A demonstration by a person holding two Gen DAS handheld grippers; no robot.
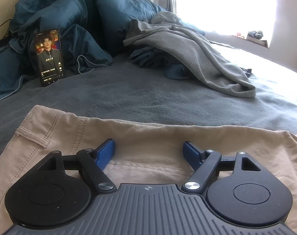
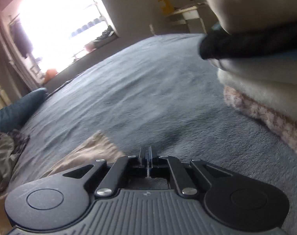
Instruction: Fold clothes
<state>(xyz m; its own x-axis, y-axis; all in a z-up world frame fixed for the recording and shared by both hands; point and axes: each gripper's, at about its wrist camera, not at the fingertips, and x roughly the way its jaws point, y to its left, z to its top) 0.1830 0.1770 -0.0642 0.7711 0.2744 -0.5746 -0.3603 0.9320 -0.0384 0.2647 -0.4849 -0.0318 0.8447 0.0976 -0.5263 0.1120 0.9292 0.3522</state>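
Observation:
Beige trousers (image 1: 148,135) lie flat on the grey bed cover (image 1: 128,96), waistband and belt loop to the left. My left gripper (image 1: 149,146) hovers just over them, its blue fingers (image 1: 107,149) spread wide with only flat fabric beneath, so it is open. In the right wrist view, my right gripper (image 2: 147,150) is shut, its fingers pressed together low over the bed cover (image 2: 148,98). A corner of the beige trousers (image 2: 89,150) lies just to its left. No cloth shows between its fingertips.
A crumpled grey garment (image 1: 187,52) and a teal duvet (image 1: 70,9) lie at the far side, with a lit phone (image 1: 49,56) propped upright against the duvet. A stack of folded clothes (image 2: 265,78) rises at the right of the right gripper. A bright window (image 1: 216,4) lies beyond.

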